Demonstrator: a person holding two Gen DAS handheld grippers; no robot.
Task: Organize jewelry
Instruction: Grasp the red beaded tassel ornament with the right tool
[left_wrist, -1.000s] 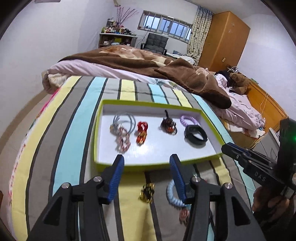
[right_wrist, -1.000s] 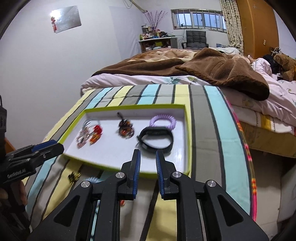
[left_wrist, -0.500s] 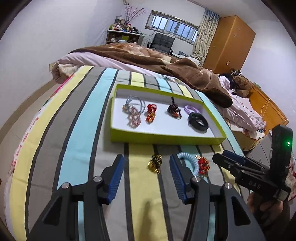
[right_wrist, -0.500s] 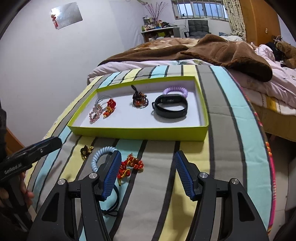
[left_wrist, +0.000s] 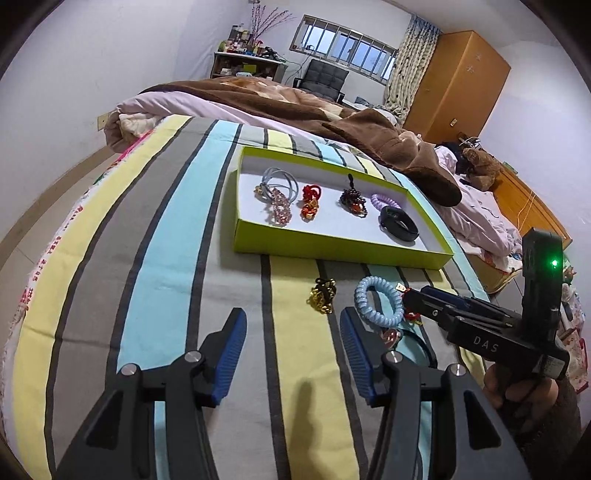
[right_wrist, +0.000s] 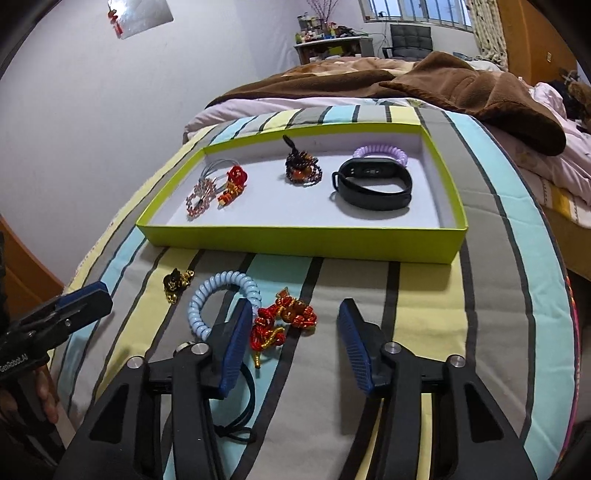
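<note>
- Right tongs (right_wrist: 291, 341) gape over the red knotted charm (right_wrist: 282, 325), lower centre of frame; closing could snag the neighbouring blue coil bracelet (right_wrist: 221, 302).
- Left tongs (left_wrist: 290, 341) open, empty; green tray (left_wrist: 332, 246) sits beyond.

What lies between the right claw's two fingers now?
Right wrist view: the red knotted charm lies on the striped bedspread inside the open right claw, near its left finger.

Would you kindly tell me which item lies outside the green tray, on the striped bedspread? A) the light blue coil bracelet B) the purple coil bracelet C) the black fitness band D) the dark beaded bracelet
A: the light blue coil bracelet rests on the striped bedspread, in front of the green tray.
</note>
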